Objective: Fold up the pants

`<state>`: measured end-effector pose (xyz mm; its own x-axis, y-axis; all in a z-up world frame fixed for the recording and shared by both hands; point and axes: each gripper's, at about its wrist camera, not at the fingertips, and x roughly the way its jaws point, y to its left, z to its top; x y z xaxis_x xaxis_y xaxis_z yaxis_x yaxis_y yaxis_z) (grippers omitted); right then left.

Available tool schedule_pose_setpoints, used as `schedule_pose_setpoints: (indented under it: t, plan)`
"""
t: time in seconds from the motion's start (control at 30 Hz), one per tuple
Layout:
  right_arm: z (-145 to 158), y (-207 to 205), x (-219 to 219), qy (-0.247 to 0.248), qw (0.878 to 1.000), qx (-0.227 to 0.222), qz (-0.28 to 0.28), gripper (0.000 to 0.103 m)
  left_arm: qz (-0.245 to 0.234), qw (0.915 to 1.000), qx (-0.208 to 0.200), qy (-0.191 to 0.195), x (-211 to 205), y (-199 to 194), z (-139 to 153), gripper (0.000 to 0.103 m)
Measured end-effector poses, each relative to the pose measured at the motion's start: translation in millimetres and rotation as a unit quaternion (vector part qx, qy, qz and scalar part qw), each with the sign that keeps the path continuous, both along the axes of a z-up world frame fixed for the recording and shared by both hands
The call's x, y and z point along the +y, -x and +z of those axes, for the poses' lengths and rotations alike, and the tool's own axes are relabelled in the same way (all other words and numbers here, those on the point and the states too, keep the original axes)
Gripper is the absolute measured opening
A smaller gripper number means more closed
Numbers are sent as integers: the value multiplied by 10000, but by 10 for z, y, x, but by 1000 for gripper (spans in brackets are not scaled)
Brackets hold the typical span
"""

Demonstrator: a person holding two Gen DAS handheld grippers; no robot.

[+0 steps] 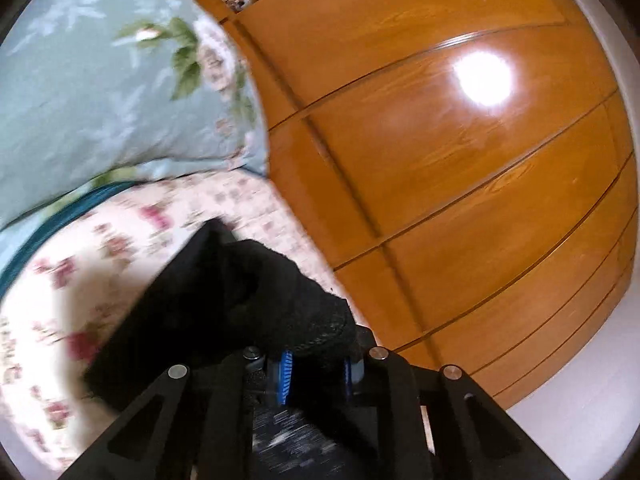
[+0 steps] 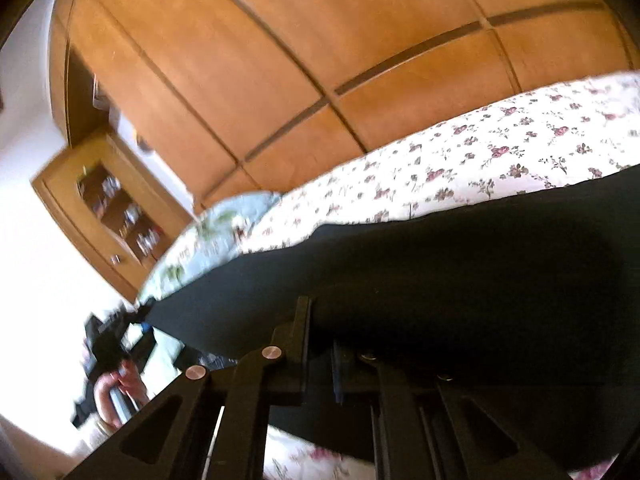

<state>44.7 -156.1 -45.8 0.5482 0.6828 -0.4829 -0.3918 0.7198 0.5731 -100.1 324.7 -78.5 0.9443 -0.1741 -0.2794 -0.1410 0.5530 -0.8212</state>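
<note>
Two grippers are seen clamped on one black garment, the pants (image 2: 440, 264). In the left wrist view, a bunched fold of the black cloth is pinched between the blue-ribbed pads (image 1: 285, 376) of the left gripper (image 1: 316, 374); the rest hangs leftward above the floral bedspread (image 1: 132, 232). In the right wrist view, the right gripper (image 2: 320, 364) is closed on the edge of the cloth, which is stretched in a taut dark band from the gripper toward lower left, raised off the bedspread. A pale blue leaf-print pillow (image 1: 92, 92) lies at the bed's far end. An orange-brown panelled wardrobe (image 1: 460, 160) fills the background. A hand (image 2: 116, 392) on a black handle is visible, blurred, at lower left of the right view.
</note>
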Motion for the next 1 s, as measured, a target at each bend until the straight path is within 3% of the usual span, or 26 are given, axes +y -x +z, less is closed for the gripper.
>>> schedule_pose_setpoints:
  t: [0.13,0.17,0.23,0.3,0.43,0.57,0.67,0.77,0.83,0.93,1.0]
  plan:
    - [-393,16,65,317,9978,570,88,9,56,9965,836,-58,-7,24,-476,18]
    - [-532,12,66,317,9964,783,97,9,58,9973,726,5,-8,63,-535,18]
    - [-602,28,40,264,9964,801,87,8,154,9985,525,-8,-24,129,-546,21]
    - [-558,28,51,316,9968,724,115,9,112,9986,518,-46,-47,147,-501,19]
    - [-459,59,12,87,9979,627,133,9,199,9998,28,-10,-30,174,-320,14]
    - [-319,191,-19,52,9992,297,262,9,180,9996,-74,-202,-96,275,-198,12]
    - [-379,238,-19,58,9987,355,348,9,216,9988,263,-365,-144,360,-292,11]
    - [-521,191,-18,66,9972,662,329,9,327,9960,787,-253,-114,362,-555,10]
    - [-594,183,-13,57,9964,791,314,8,377,9964,731,-188,-108,396,-625,11]
    - [-567,192,-9,99,9967,747,312,10,422,9950,891,-173,-127,381,-559,14]
    - [-522,207,-11,159,9971,670,326,20,612,9911,1162,-221,-162,400,-437,23]
